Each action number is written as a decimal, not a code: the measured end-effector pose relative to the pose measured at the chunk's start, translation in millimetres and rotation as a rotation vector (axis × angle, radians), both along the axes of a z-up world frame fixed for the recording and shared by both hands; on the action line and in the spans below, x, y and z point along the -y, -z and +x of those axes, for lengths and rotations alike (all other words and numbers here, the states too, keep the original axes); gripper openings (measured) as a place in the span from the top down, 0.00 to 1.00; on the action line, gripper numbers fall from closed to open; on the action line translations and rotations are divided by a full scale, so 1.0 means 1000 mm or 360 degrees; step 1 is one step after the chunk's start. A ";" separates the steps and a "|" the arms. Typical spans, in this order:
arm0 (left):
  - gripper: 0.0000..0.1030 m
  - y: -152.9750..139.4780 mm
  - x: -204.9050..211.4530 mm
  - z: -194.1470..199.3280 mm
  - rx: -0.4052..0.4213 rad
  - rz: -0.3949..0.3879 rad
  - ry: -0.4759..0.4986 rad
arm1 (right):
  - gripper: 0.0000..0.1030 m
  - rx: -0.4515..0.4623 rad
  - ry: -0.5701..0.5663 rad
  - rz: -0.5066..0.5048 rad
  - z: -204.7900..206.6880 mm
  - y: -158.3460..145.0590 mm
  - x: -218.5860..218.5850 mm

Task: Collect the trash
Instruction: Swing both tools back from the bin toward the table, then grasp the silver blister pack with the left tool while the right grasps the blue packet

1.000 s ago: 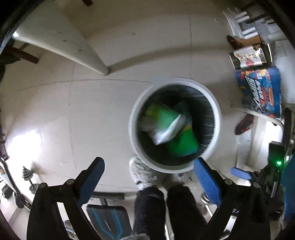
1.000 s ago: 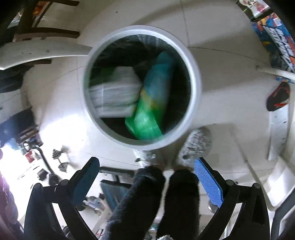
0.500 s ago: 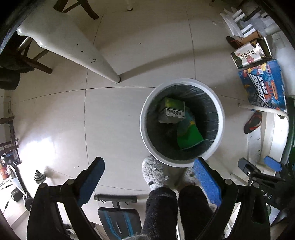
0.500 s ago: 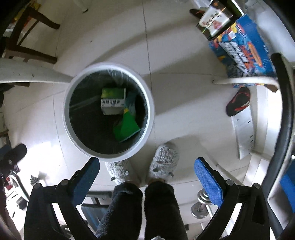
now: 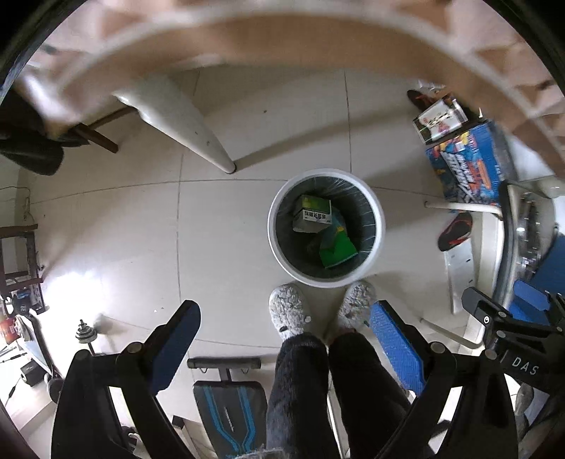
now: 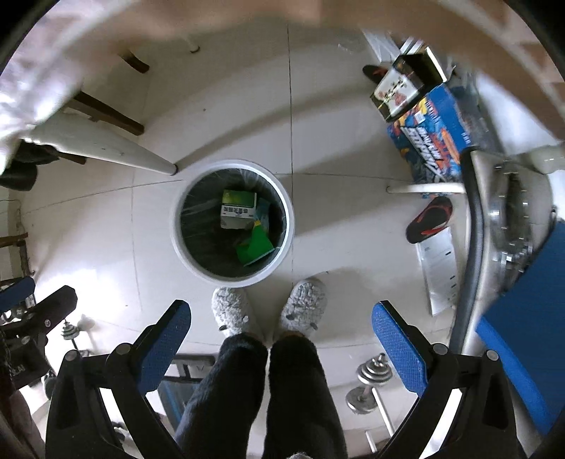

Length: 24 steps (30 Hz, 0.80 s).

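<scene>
A white round trash bin (image 5: 377, 226) with a dark liner stands on the tiled floor; it also shows in the right wrist view (image 6: 287, 219). Inside lie a green-and-white box (image 5: 312, 213) (image 6: 237, 209) and a green packet (image 5: 337, 250) (image 6: 256, 245). My left gripper (image 5: 284, 326) is open and empty, high above the floor, the bin ahead of it. My right gripper (image 6: 280, 328) is open and empty, the bin ahead and to its left.
The person's grey slippers (image 5: 289, 312) (image 6: 305, 303) stand just before the bin. A white table's edge (image 5: 282, 31) arcs across the top, its leg (image 5: 183, 127) left of the bin. Boxes (image 5: 462, 166), a sandal (image 6: 429, 219), dumbbells (image 6: 370, 379) and a bench (image 5: 229, 399) lie around.
Both grippers have risen well above the bin, which now looks much smaller. The table's edge has come into view at the top. The box and packet have settled in the bin.
</scene>
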<state>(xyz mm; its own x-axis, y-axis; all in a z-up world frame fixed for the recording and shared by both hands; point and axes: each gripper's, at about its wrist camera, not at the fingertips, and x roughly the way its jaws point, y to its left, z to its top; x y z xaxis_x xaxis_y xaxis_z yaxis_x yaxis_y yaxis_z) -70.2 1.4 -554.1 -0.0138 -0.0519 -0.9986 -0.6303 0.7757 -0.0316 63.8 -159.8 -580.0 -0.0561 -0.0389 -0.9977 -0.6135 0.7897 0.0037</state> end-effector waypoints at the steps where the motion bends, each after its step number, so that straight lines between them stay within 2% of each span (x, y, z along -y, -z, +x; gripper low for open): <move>1: 0.04 -0.015 0.000 -0.004 0.0014 0.0000 -0.0006 | 0.00 -0.0004 0.0006 0.0004 -0.002 -0.014 0.000; 8: 0.04 -0.117 -0.006 -0.016 0.0106 0.0075 -0.0056 | 0.00 -0.0010 0.0103 0.0106 -0.006 -0.126 -0.003; 12: 0.04 -0.159 -0.015 0.006 0.0178 0.0162 -0.0089 | 0.00 0.0038 0.0263 0.0231 0.026 -0.186 -0.006; 15: 0.04 -0.181 -0.024 0.040 0.0223 0.0241 -0.0090 | 0.00 0.0112 0.0345 0.0285 0.074 -0.221 -0.008; 19: 0.04 -0.193 -0.041 0.096 0.0252 0.0316 -0.0122 | 0.00 0.0247 0.0370 0.0293 0.167 -0.251 -0.019; 21: 0.04 -0.192 -0.056 0.126 0.0248 0.0310 -0.0174 | 0.00 0.0275 0.0369 0.0277 0.219 -0.256 -0.032; 24: 0.05 -0.181 -0.084 0.173 0.0190 0.0217 -0.0307 | 0.00 0.0243 0.0353 0.0246 0.280 -0.248 -0.057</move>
<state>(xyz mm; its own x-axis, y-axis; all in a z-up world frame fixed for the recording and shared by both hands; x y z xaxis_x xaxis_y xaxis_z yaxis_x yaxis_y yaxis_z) 102.4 85.4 -373.3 0.1019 0.0931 -0.9904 -0.7649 0.6439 -0.0182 344.1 -103.0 -331.9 0.1047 0.1106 -0.9883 -0.4289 0.9016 0.0555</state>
